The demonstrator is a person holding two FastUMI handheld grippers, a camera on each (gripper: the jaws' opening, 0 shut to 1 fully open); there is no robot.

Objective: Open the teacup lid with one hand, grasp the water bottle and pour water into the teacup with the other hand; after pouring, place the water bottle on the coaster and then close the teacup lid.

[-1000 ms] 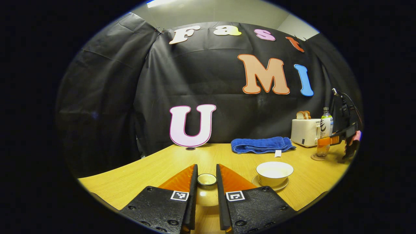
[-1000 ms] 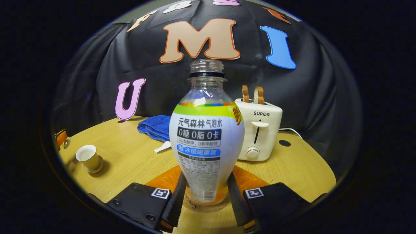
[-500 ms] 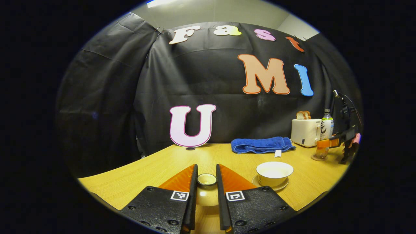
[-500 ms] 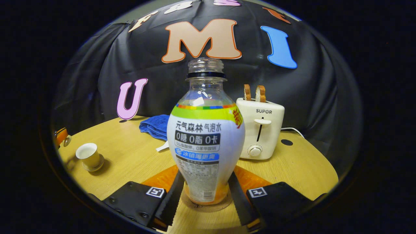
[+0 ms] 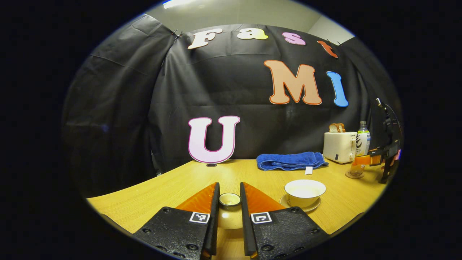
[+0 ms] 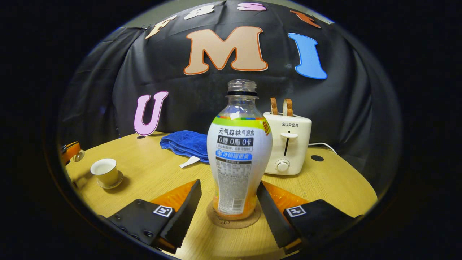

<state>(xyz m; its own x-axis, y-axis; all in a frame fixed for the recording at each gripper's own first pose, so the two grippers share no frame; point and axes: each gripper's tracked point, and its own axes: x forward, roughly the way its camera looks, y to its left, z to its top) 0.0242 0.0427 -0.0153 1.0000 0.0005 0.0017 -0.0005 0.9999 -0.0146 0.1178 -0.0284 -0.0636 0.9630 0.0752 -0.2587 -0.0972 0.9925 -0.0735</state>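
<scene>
Bottle [image 6: 239,159] upright on the round coaster [image 6: 234,219] on the wooden surface [image 6: 151,177], flanked by the released right hand-held gripper [image 6: 228,204] with both fingers apart from it, while left hand-held gripper [image 5: 229,202] clenched on the lid [image 5: 229,211] beside the open teacup [image 5: 305,191].

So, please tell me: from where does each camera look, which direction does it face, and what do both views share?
Left gripper view: rides the left gripper, low over the table, facing the wall; its fingers hold the teacup lid.
Right gripper view: rides the right gripper, facing the water bottle on its coaster between open fingers.
Shared: teacup, towel, toaster, bottle.
</scene>
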